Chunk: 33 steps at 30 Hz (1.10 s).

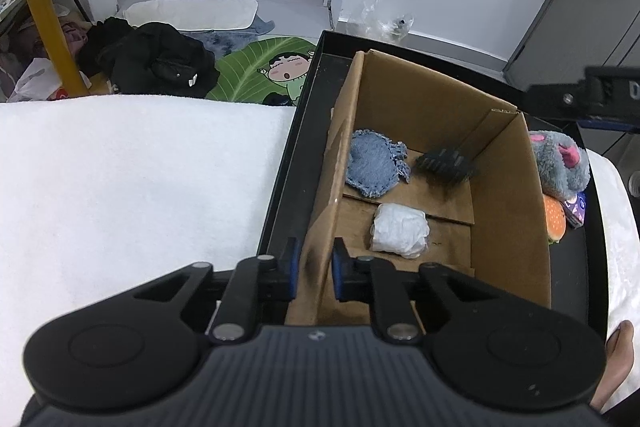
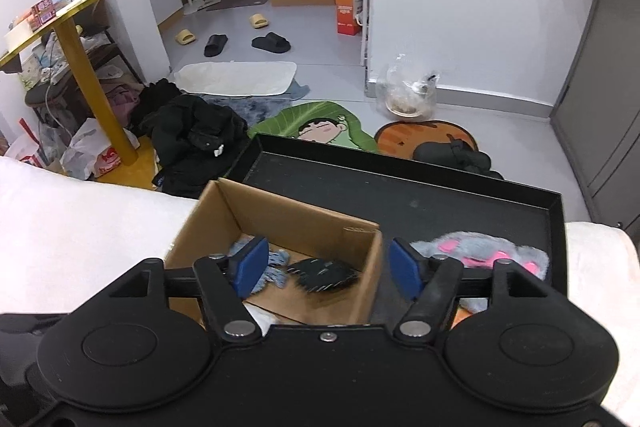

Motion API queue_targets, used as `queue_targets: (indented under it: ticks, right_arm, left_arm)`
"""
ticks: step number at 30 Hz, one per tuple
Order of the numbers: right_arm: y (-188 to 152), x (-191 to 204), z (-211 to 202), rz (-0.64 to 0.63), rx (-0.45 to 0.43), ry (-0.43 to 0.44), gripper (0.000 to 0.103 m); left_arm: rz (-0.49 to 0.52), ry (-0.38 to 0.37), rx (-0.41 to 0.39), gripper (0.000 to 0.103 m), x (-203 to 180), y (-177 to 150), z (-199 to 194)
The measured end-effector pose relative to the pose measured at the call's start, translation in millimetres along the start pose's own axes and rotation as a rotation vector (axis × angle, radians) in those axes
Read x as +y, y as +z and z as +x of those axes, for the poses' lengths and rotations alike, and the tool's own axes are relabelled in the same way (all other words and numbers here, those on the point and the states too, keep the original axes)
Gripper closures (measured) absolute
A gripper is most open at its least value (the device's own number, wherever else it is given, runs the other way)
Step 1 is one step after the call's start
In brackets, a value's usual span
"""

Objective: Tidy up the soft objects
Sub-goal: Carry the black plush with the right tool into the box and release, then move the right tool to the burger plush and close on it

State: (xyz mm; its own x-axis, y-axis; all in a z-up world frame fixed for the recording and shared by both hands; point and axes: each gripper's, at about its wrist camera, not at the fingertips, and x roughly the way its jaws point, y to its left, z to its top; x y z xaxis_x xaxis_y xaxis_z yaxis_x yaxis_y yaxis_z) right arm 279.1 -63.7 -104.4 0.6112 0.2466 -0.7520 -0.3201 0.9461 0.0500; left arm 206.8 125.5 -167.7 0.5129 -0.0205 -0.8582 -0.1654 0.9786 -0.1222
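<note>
At lower centre of the left wrist view, the left tongs pinch the near wall of the brown cardboard box, which sits in the black tray. The right tongs stand open and empty above a frayed blue denim patch, black bristly pad and crumpled white wad inside; the grey-pink plush toy lies right of the box.

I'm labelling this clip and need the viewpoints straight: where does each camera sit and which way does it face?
Left wrist: on the left claw, angled down into the cardboard box; its pads pinch the box's near wall; a hand shows at right.
Right wrist: on the right claw, angled down over the box's right wall, jaws open and empty; the grey plush is beyond.
Shared: box, black tray, denim piece, black fringed piece, grey plush.
</note>
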Motion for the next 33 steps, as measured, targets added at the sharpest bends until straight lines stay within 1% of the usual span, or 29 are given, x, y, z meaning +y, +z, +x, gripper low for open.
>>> queue_targets:
  ticks: [4,14,18,20,26,29,31,32,33]
  right_arm:
    - [-5,-12,-6,0.002,-0.003,-0.019,0.030]
    - [-12,-50,-20,0.044,-0.016,-0.039,0.027]
    - [-15,-66,-25,0.060,-0.017,-0.039,0.026]
    - [-17,-74,-27,0.068,-0.018,-0.038,0.026]
    - [-26,-104,-29,0.110,-0.011,-0.024,0.024]
    - [-31,-122,-25,0.139,0.012,-0.004,0.024]
    - [-34,-134,-21,0.167,0.031,0.012,0.024]
    - [-35,-139,-19,0.181,0.038,0.017,0.024]
    - [-37,-145,-16,0.196,0.047,0.020,0.024]
  left_arm:
    - [0.005,0.006,-0.004,0.091,-2,0,-1]
    - [0.032,0.044,-0.012,0.093,-10,-1,-7]
    - [0.054,0.074,-0.014,0.092,-16,0,-9]
    - [0.066,0.078,-0.021,0.089,-18,0,-12]
    - [0.086,0.105,-0.018,0.088,-25,0,-12]
    - [0.096,0.121,-0.023,0.080,-27,0,-13]
    - [0.108,0.140,-0.035,0.070,-31,-1,-15]
    - [0.115,0.148,-0.043,0.067,-33,-1,-16]
    - [0.122,0.157,-0.051,0.062,-34,-2,-17]
